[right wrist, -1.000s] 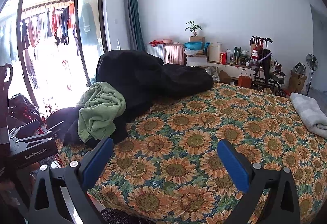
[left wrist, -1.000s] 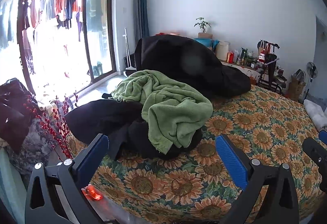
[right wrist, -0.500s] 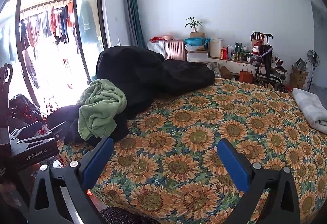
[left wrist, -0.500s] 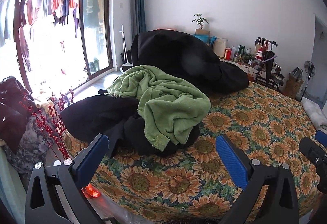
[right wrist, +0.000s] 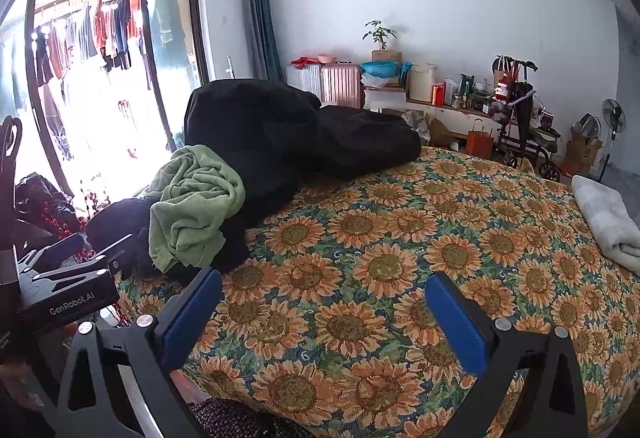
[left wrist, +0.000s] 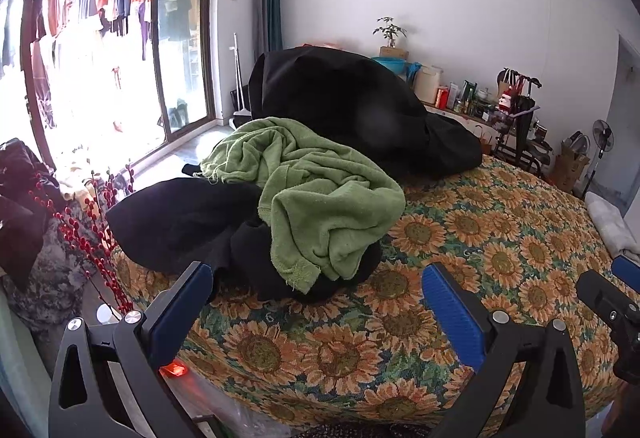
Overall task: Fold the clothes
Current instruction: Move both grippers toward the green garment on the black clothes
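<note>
Both grippers stand with jaws spread wide and nothing between them: your left gripper (left wrist: 316, 296) faces the clothes heap, and your right gripper (right wrist: 324, 300) faces bare sunflower bedspread (right wrist: 400, 238).

Step in hand, as judged: approach, before the first pick. Nothing has been lifted or laid flat yet.

The green garment (left wrist: 316, 194) sits at centre frame in the left wrist view, crumpled on top of a black garment (left wrist: 180, 222). A larger black heap (left wrist: 352, 106) lies behind it, toward upper centre.

Orientation: the green garment is bunched, so you cannot read a collar or front. Its mass runs from upper left to lower right, with a hem corner hanging toward the left gripper.

Next move: bring the left gripper onto that hanging corner, close on a single layer, and lift it free of the black garment. A folded pale cloth (right wrist: 608, 214) lies at right frame.
</note>
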Action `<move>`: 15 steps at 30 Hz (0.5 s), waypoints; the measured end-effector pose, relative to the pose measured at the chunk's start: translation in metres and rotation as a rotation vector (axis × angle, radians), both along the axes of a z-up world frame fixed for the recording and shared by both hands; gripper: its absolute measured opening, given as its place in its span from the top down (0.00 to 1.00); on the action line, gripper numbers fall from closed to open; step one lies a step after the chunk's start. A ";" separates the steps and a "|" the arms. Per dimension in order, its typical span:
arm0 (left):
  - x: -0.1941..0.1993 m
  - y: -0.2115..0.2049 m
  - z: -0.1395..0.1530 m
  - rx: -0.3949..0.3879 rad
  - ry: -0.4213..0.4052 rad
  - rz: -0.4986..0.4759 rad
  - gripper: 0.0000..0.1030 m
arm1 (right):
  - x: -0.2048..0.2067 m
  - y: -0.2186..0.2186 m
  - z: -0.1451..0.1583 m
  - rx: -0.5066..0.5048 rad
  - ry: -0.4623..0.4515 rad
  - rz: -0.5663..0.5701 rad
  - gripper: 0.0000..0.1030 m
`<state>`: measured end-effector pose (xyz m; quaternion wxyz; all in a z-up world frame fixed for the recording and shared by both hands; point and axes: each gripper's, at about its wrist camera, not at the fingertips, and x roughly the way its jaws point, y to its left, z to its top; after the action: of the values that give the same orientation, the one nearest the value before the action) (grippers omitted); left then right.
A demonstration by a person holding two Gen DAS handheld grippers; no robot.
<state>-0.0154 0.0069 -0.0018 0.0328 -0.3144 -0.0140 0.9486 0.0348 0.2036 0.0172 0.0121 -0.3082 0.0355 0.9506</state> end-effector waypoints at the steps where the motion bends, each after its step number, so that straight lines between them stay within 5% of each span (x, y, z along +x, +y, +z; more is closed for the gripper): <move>1: -0.001 0.001 0.002 0.002 0.000 -0.003 0.00 | -0.001 0.000 0.001 -0.002 0.001 0.003 0.00; 15: -0.028 0.006 0.006 0.011 -0.009 0.000 0.00 | -0.027 0.004 -0.005 -0.042 -0.012 0.022 0.00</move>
<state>-0.0435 0.0126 0.0041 0.0345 -0.3183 -0.0191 0.9472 0.0081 0.2075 0.0121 -0.0048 -0.3147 0.0519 0.9478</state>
